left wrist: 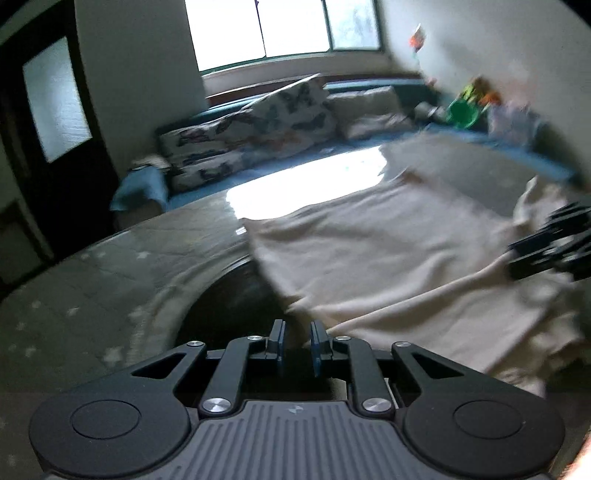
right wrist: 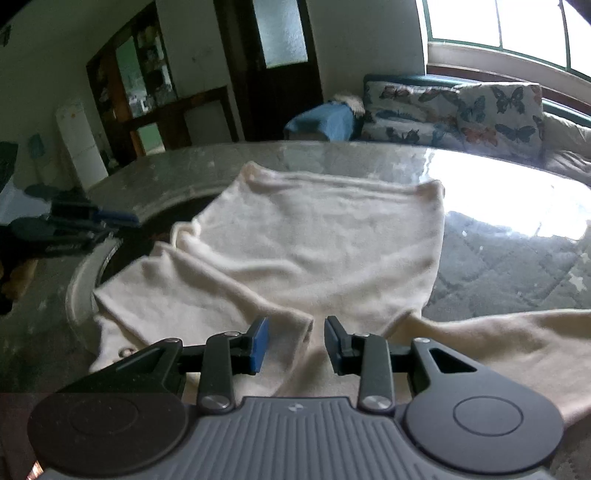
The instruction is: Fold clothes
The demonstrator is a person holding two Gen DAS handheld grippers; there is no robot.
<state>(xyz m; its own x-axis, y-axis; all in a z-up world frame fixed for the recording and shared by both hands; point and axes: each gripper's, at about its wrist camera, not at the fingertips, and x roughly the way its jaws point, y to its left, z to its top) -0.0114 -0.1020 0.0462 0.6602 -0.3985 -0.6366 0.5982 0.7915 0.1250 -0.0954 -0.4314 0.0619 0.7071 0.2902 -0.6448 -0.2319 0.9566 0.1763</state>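
A cream knitted garment [right wrist: 317,251] lies spread on a glossy grey table [right wrist: 498,266], one sleeve trailing off to the right. It also shows in the left wrist view [left wrist: 399,258]. My right gripper [right wrist: 295,343] is open and hovers over the garment's near edge, fabric showing between the fingers. My left gripper [left wrist: 297,343] has its jaws a narrow gap apart at the garment's near left corner; nothing is clearly pinched. Each gripper shows in the other's view: the right one [left wrist: 550,240] at the right edge, the left one [right wrist: 85,225] at the left edge.
A dark round opening [left wrist: 229,306] in the table lies partly under the garment. Butterfly-print cushions [right wrist: 461,110] sit on a bench behind the table, below a bright window [left wrist: 280,29]. A dark door [right wrist: 280,66] and a white fridge [right wrist: 79,147] stand further back.
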